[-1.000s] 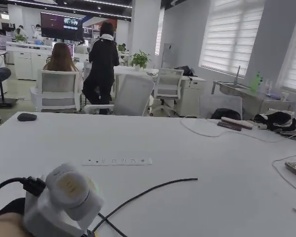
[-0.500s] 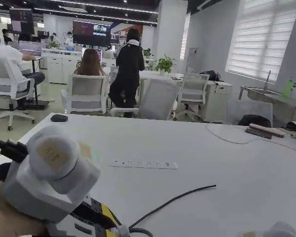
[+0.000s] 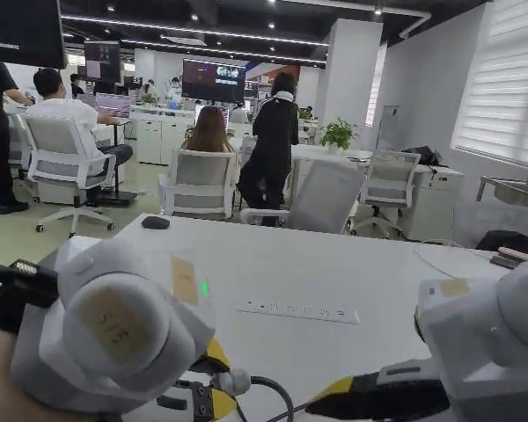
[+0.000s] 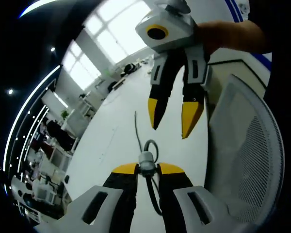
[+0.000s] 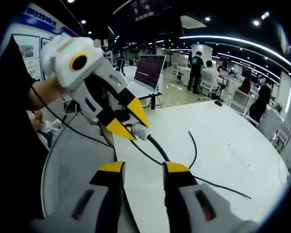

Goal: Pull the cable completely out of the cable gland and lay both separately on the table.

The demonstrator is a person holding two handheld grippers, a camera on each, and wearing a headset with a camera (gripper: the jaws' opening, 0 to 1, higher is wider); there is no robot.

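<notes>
I'm looking at two matching tools: the left gripper (image 5: 127,122) and the right gripper (image 4: 172,124) are each wearing a pale grey shell, black jaws and yellow tips. A black lead (image 3: 18,274) is plugging into the left shell, where a green light (image 3: 203,287) is glowing beside a tan sticker (image 3: 184,280). The person is wearing a black top (image 5: 14,145).

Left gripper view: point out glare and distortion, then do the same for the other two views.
Left gripper view: windows blown out white, fisheye bends the table edge, gland sharp. Right gripper view: even light, ceiling lights curve, cable crisp. Head view: left gripper looms large and soft, chairs behind sharp.
</notes>
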